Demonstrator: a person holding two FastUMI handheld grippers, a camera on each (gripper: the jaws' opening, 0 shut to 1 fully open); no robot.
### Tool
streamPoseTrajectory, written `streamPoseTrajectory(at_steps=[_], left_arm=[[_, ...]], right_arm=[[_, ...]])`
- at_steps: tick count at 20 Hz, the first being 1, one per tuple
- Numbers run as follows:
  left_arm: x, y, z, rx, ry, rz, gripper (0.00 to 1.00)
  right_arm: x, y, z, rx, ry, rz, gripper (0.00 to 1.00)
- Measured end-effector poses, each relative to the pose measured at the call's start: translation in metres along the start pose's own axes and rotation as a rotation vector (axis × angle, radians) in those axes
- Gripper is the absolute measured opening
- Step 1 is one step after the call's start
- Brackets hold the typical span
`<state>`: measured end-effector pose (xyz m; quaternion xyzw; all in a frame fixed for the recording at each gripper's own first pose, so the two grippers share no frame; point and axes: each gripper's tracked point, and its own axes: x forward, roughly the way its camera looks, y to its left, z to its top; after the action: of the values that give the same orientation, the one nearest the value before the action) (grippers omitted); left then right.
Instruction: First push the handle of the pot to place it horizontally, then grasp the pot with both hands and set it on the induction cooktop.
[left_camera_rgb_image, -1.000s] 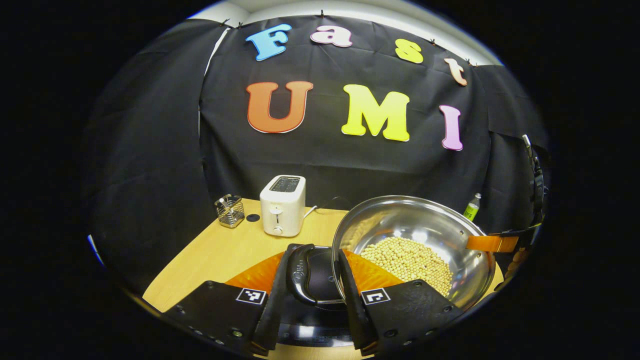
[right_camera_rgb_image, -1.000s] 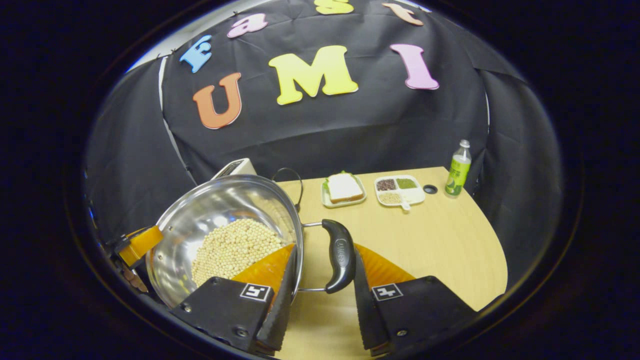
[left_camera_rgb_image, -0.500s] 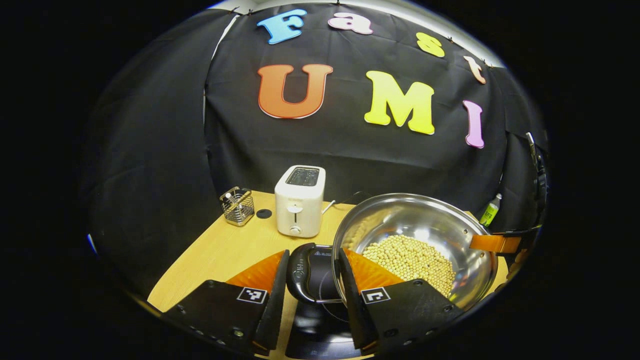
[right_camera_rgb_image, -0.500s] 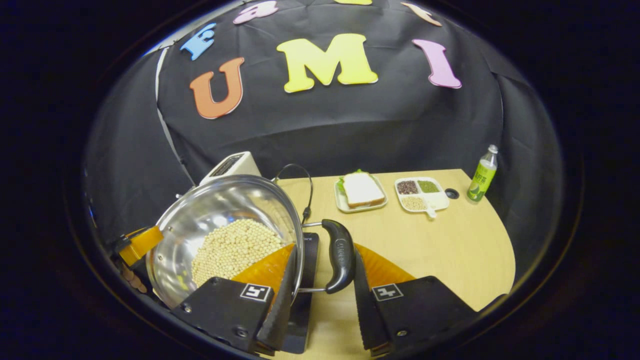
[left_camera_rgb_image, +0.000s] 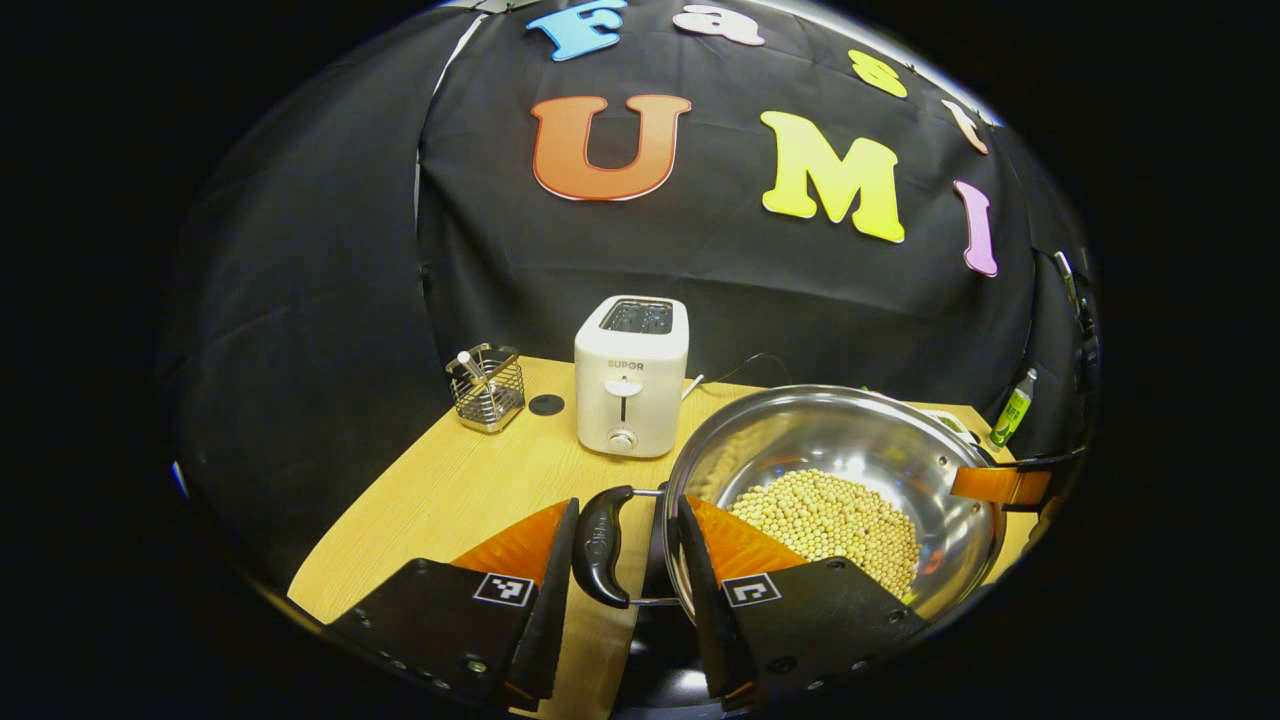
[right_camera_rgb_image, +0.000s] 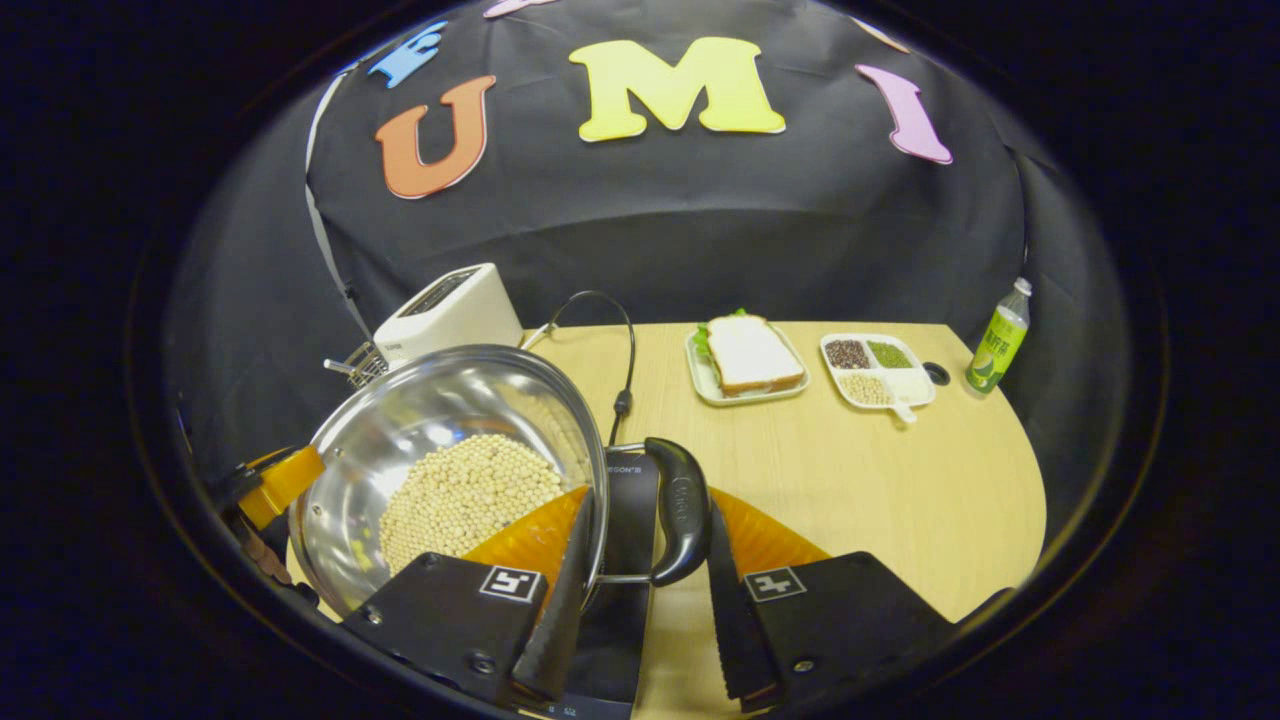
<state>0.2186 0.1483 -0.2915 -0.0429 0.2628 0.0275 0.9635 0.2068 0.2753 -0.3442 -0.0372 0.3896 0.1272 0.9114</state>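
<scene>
Left gripper view has the left gripper (left_camera_rgb_image: 622, 560) closed on the pot's (left_camera_rgb_image: 830, 470) black left handle (left_camera_rgb_image: 598, 545), one finger outside the grip and the other against the pot wall. A second ago the dark cooktop (left_camera_rgb_image: 660, 655) spread under this handle; now only a strip of it shows at the bottom of the view, and the toaster (left_camera_rgb_image: 632, 375) near the table's (left_camera_rgb_image: 450, 500) back edge looks closer. Right gripper view tells the reverse: the right gripper (right_camera_rgb_image: 640, 580) clamps the right handle (right_camera_rgb_image: 680, 510) in the same way, and the cooktop (right_camera_rgb_image: 625, 560), absent under it a second ago, now lies beneath the handle and rim.

So the pot, loaded with beans (right_camera_rgb_image: 465, 500), has been carried sideways over the cooktop near the table's front edge. Whether its base touches the glass, I cannot tell. The handles are level, so the push step looks done; what remains, I judge, is centring, lowering and releasing.
</scene>
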Motion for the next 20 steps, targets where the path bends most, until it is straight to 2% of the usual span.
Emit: streamPoseTrajectory(at_steps=[3,7,17,18,19,20], left_arm=[[0.010,0.004,-0.010,0.035,-0.001,0.013,0.53],[0.021,0.004,-0.032,0.014,0.030,0.002,0.54],[0.018,0.003,-0.032,0.009,0.015,-0.005,0.55],[0.017,0.003,-0.032,0.007,0.016,-0.008,0.65],[0.015,0.003,-0.034,0.005,0.019,-0.004,0.57],[0.015,0.004,-0.033,0.004,0.018,0.000,0.60]], right_arm=[[0.013,0.000,-0.013,0.013,0.016,0.005,0.59],[0.021,-0.001,-0.024,0.022,0.027,0.005,0.59],[0.022,-0.003,-0.022,0.061,-0.045,0.039,0.62],[0.021,-0.003,-0.021,0.070,-0.054,0.045,0.62],[0.021,-0.004,-0.022,0.079,-0.067,0.048,0.63],[0.019,-0.006,-0.021,0.082,-0.085,0.047,0.66]])
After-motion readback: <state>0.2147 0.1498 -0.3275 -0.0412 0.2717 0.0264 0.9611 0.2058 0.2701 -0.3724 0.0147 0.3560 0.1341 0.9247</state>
